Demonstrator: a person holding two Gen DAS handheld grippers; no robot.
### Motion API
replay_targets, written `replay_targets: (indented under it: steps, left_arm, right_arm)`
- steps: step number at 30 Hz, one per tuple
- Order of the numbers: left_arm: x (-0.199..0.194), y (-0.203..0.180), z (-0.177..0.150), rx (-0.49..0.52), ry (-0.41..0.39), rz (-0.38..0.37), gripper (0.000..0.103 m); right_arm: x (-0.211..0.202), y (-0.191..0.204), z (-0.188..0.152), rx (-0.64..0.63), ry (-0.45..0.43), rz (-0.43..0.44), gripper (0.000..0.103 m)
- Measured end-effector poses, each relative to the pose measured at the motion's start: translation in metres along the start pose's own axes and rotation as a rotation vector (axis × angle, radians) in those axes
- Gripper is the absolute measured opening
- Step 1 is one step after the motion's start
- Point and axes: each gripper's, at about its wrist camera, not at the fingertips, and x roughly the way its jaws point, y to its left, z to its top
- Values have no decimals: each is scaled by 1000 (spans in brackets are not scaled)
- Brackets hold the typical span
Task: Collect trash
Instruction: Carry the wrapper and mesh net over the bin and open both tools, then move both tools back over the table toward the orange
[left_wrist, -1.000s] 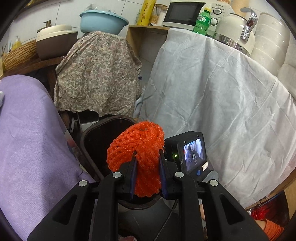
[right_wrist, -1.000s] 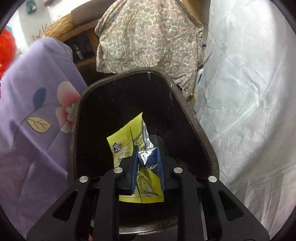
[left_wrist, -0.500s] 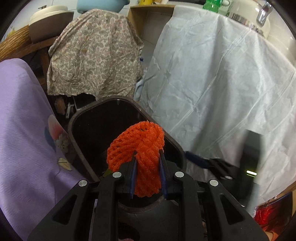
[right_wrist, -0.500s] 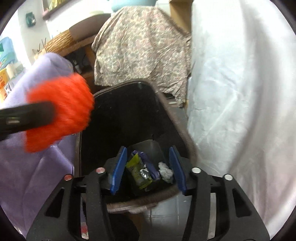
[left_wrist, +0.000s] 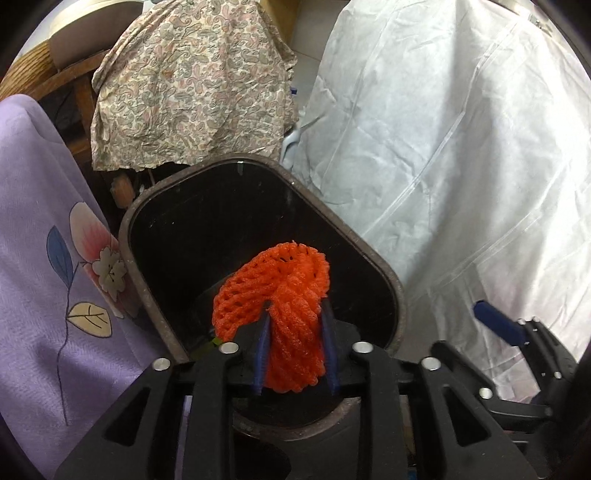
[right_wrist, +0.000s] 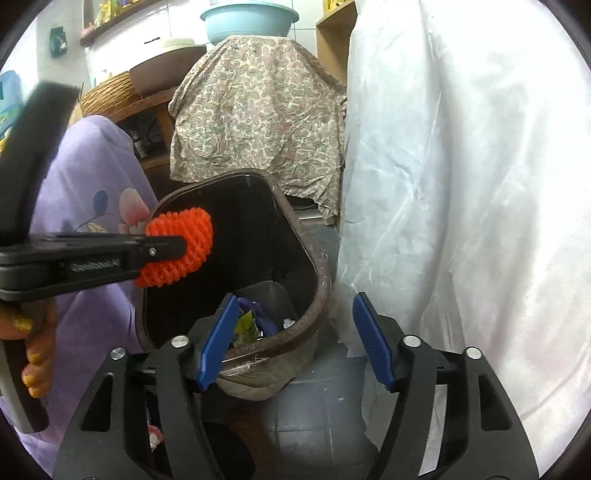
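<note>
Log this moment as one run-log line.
left gripper: jaws opening, orange foam net between them, over bin | right gripper: jaws opening, empty | yellow wrapper: in bin

Soft daylight is washing both fisheye views, overexposing the white cover (right_wrist: 480, 184) at right. The bin's interior (left_wrist: 229, 236) is sitting in deep shadow. Edges are bending and vignetting black, and the near dark arm (right_wrist: 33, 147) is blurring.
</note>
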Motion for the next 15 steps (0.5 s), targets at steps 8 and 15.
replay_targets:
  steps: [8, 15]
  left_arm:
    - [-28, -10, -5, 6, -70, 4, 72]
    - [-89, -30, -21, 1, -183, 44, 83]
  right_arm:
    - [-9, -2, 1, -7, -25, -45, 73]
    - [-23, -10, 1, 8, -43, -73, 74]
